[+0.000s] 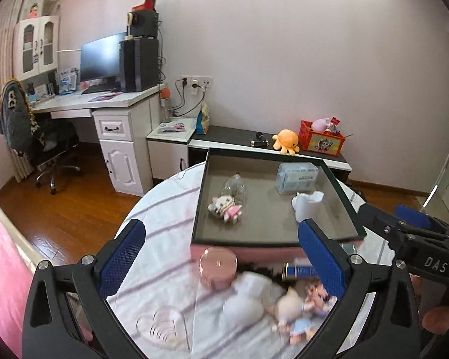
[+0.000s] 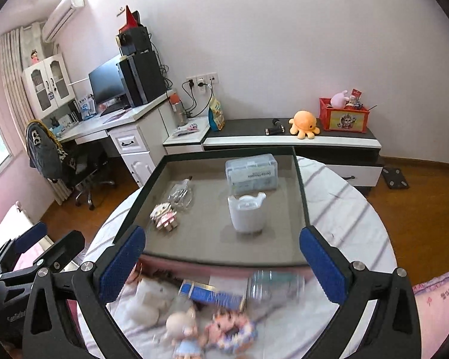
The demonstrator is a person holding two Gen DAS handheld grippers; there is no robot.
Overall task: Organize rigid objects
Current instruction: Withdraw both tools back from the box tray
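Right now both my jaws stand wide apart with nothing between them: the left gripper and the right gripper hover side by side above a round worktop covered with a striped cloth. On it sits a shallow dark-rimmed tray. Inside the tray are a clear lidded box at the back, a white cup just in front of it, and to the left a clear bottle lying on its side with a small pink doll touching it. Nearer me, outside the tray, blurred figurines, a blue box and a pink jar lie on the cloth.
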